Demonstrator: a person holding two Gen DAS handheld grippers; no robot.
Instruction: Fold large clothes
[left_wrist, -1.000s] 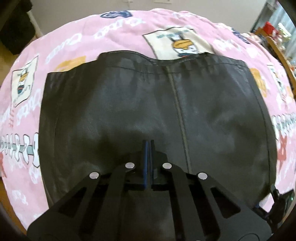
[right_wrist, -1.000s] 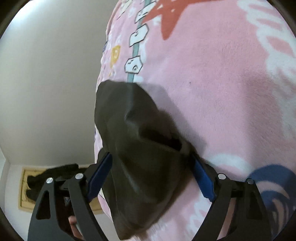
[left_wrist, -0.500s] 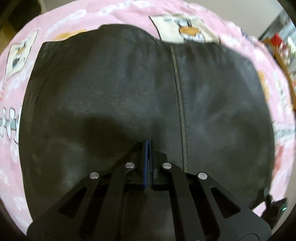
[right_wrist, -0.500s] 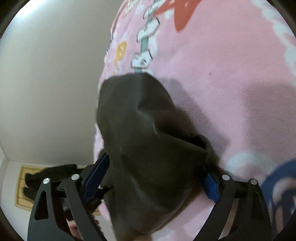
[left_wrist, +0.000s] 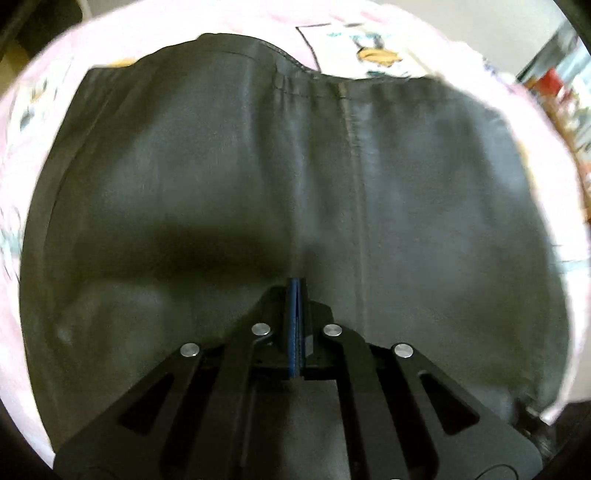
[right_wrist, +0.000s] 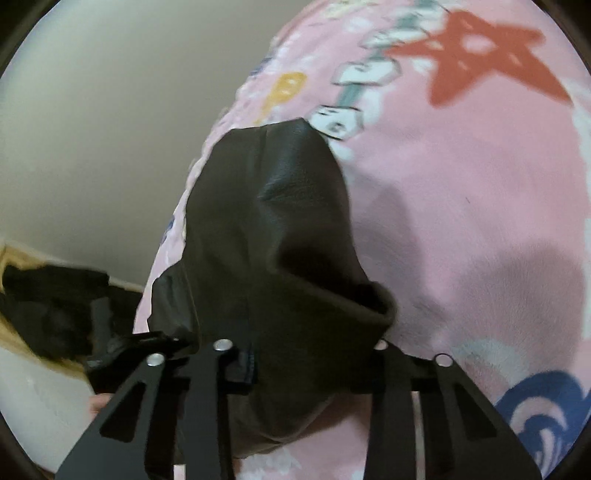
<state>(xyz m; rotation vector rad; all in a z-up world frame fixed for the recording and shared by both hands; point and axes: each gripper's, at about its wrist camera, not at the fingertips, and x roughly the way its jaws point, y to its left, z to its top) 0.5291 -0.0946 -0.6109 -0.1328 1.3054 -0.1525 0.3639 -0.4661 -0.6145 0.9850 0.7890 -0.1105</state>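
A large black leather-like garment (left_wrist: 258, 177) lies spread on a pink printed blanket (left_wrist: 369, 48), its waistband at the far side and a seam down the middle. My left gripper (left_wrist: 296, 286) points steeply down just over the garment's near part; its blue pads are shut together with nothing visible between them. In the right wrist view a bunched end of the same garment (right_wrist: 273, 229) rises from the blanket (right_wrist: 461, 184). My right gripper (right_wrist: 314, 354) is closing on this bunch, which fills the gap and hides most of both fingers; one blue pad (right_wrist: 251, 363) presses its side.
The blanket's edge drops off at the left of the right wrist view, beside a pale wall (right_wrist: 92, 129). A dark bundle (right_wrist: 48, 306) lies on the floor below, and a bit of a hand (right_wrist: 99, 404) shows there. Cluttered shelves (left_wrist: 554, 88) stand far right.
The left gripper has sunk closer to the garment, which now fills its view. The right jaws have closed from wide apart onto the bunched fabric, and that gripper has rolled and lifted a little.
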